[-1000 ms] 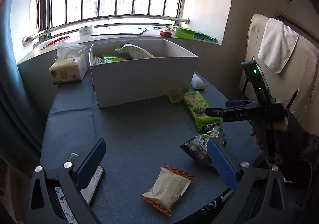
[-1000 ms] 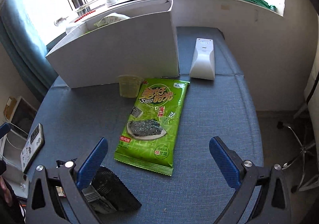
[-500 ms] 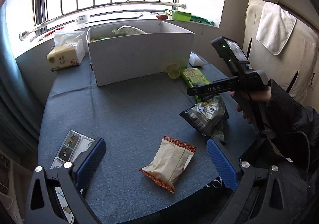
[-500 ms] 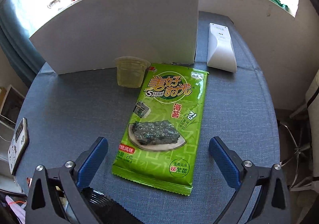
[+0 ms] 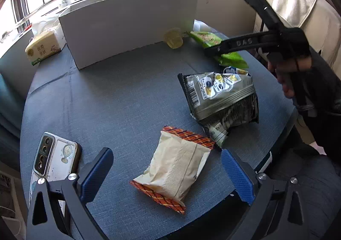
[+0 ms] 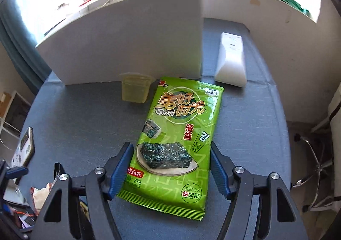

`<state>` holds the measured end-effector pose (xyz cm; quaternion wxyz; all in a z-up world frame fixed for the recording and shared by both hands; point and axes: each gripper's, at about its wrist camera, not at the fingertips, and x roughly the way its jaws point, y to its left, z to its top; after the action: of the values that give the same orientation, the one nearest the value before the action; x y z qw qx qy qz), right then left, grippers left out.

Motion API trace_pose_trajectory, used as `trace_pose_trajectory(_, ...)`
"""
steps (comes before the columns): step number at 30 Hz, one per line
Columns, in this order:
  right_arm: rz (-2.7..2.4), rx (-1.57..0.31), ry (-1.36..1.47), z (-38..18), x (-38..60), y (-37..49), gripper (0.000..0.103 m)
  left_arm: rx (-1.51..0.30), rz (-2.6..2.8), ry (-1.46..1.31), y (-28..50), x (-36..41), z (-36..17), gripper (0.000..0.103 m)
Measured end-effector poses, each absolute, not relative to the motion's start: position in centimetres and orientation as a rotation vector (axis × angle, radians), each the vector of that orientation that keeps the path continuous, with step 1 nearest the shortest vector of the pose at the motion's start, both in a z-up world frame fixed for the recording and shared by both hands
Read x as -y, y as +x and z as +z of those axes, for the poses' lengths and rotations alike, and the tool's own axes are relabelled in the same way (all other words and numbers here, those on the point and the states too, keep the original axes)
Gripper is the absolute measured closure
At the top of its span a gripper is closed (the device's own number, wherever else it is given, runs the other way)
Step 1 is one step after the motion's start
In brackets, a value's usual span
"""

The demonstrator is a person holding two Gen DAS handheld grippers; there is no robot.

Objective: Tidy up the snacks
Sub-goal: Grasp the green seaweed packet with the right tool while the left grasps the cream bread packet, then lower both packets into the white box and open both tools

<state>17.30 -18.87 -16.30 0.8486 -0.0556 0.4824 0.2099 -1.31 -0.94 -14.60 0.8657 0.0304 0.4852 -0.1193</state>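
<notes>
A green seaweed pack [image 6: 181,133] lies flat on the blue table in front of the white box [image 6: 127,48]. My right gripper [image 6: 170,150] straddles the pack's lower half. Its jaws are closing, with a blue pad at each long edge, and the pack is not buckled. In the left wrist view a beige snack pack with orange ends [image 5: 174,167] lies between the wide-open fingers of my left gripper [image 5: 165,154], which hangs just above it. A crumpled silver bag [image 5: 219,92] lies beyond it to the right.
A small yellow jelly cup [image 6: 135,88] stands by the box wall and a white remote [image 6: 231,60] lies to its right. A phone [image 5: 55,154] lies near the left finger and a tissue pack [image 5: 44,48] sits left of the box. A person's hand [image 5: 285,82] holds the right tool.
My left gripper sank towards the beige pack, which now sits between its fingers. My right gripper moved in over the green pack and its jaws narrowed around it.
</notes>
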Motion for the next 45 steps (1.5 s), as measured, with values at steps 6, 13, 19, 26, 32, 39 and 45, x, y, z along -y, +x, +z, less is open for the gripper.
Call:
trace_pose_trajectory(6,0.448,-0.979,0.038,-14.0,23.5,16.4,0.029,-1.06,-0.271,0.145,-0.9,1.6,-16.4,0.004)
trace_pose_trajectory(13,0.466,-0.931,0.125,-12.0,26.1,14.7,0.029,-1.031,-0.262,0.084,-1.0,0.3,-15.4,0.057)
trace_pose_trajectory(19,0.537,-0.853,0.181,-10.2,25.9,14.2,0.029,-0.933,-0.208,0.019,-0.6,-1.5,-12.6,0.057)
trace_pose_trajectory(26,0.645,-0.748,0.196,-6.4,23.7,15.5,0.029,-0.744,-0.134,-0.052,3.4,-3.0,-7.2,0.057)
trace_pose_trajectory(32,0.702,-0.687,0.106,-2.2,19.1,19.8,0.029,-0.622,-0.034,-0.14,11.1,-5.9,-2.4,0.057)
trace_pose_trajectory(39,0.716,-0.714,0.038,-0.6,14.1,26.9,0.029,-0.594,0.031,-0.168,20.6,-7.9,0.5,0.057)
trace_pose_trajectory(45,0.699,-0.748,0.032,-1.1,12.6,31.0,0.011,-0.695,0.065,-0.201,25.0,-8.4,-0.5,0.002)
